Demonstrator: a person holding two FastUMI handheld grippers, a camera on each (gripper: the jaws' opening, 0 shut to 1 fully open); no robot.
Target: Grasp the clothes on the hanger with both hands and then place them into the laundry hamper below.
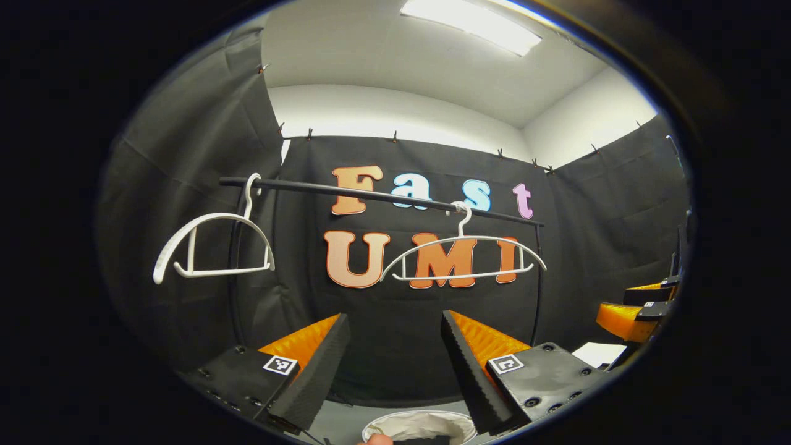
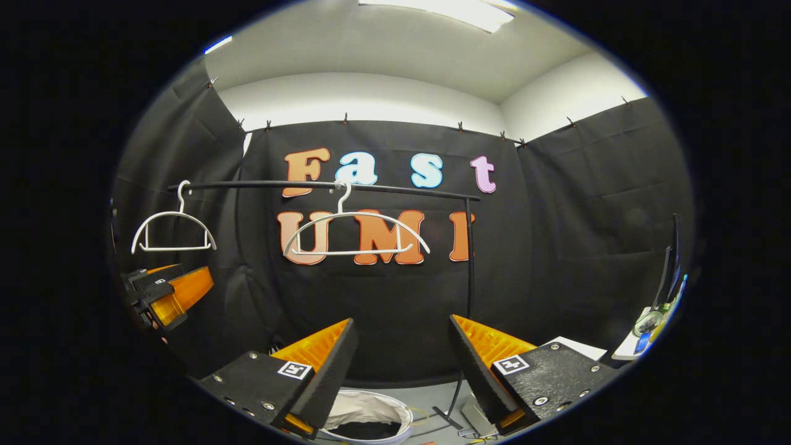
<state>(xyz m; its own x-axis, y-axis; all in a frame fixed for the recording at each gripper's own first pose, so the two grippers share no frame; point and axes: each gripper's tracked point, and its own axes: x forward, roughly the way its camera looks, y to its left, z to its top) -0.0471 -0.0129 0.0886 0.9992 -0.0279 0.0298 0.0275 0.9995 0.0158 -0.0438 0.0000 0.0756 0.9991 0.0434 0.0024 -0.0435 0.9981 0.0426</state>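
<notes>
bright ceiling panel (image 1: pixel 473 25) | sharp focus | fisheye-bent edges

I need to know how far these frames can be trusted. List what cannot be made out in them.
- Hamper contents: left gripper view, cut by the lower edge and flanked by the left claw.
- Hamper inside: right gripper view, partly behind the right claw; the interior is dark.
- Clothes: both hangers hang bare; whether garments lie in the hamper cannot be told.
- Items on the side surface: right gripper view, too small and warped.

Left claw (image 1: pixel 395 371) bears black screwed plates with square tags; ribbed fingers (image 1: pixel 315 371).
</notes>
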